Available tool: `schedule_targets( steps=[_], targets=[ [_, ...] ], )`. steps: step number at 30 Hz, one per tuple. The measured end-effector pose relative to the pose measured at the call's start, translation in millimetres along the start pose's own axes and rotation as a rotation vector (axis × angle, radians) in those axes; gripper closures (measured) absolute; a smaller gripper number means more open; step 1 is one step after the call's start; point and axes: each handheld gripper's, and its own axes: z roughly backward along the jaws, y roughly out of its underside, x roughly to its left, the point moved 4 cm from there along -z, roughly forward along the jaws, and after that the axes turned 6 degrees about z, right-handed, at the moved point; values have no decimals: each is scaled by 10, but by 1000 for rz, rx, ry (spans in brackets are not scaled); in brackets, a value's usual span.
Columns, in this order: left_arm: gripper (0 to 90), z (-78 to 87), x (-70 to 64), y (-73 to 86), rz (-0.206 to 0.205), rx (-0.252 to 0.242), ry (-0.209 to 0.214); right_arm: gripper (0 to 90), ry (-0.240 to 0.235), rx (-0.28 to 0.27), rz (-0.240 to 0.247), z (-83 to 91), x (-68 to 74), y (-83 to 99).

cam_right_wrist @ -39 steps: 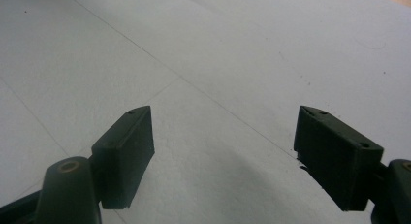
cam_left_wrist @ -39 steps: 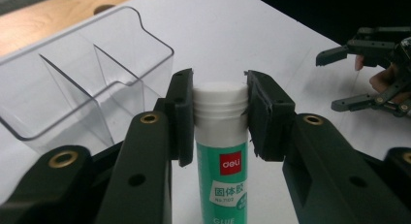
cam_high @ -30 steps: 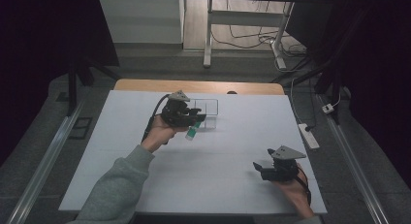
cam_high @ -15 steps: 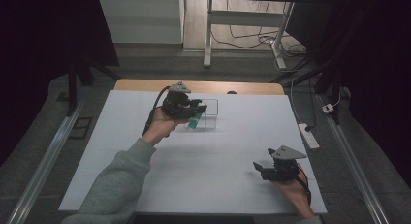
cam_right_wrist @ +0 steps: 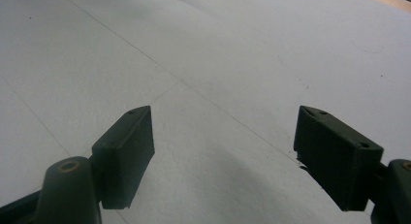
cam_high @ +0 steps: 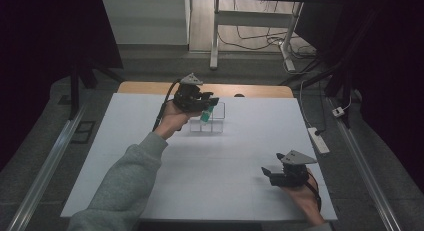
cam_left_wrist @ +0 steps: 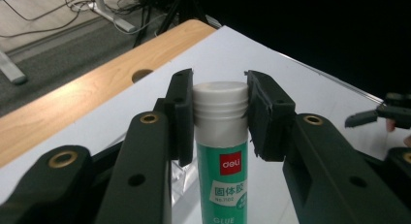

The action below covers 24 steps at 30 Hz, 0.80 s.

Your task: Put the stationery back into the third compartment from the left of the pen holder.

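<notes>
The left claw is gripping a glue stick by its cap, one jaw pressing on each side. The stick is a slim cylinder: its ribbed cap is white, and its body is green below, carrying a small red "deli" logo, a white panel of printed characters and the word "GLUE" near the bottom edge of the left claw view. In the high view the stick is showing as a small green shape hanging tilted under the left claw, over a clear rack of open compartments that is standing at the far middle of the white table. Whether its lower end is touching the rack, or which compartment it is above, cannot be told. The right claw is sitting well apart, low over the near right part of the table, held in a hand. Its jaws are standing wide apart with nothing between them, only bare table showing beyond.
</notes>
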Motion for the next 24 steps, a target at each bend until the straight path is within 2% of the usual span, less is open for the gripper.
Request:
schedule_targets(
  steps=[12, 19, 24],
  targets=[
    [639, -280, 54, -143, 21, -16, -31, 221, -2, -1, -4, 2, -5, 1],
    [640, -514, 122, -168, 10, -11, -59, 222, -1, 2, -4, 2, -10, 3],
    [640, -658, 186, -175, 28, -15, -71, 221, -3, 5, -7, -1, -12, 6]
  ],
)
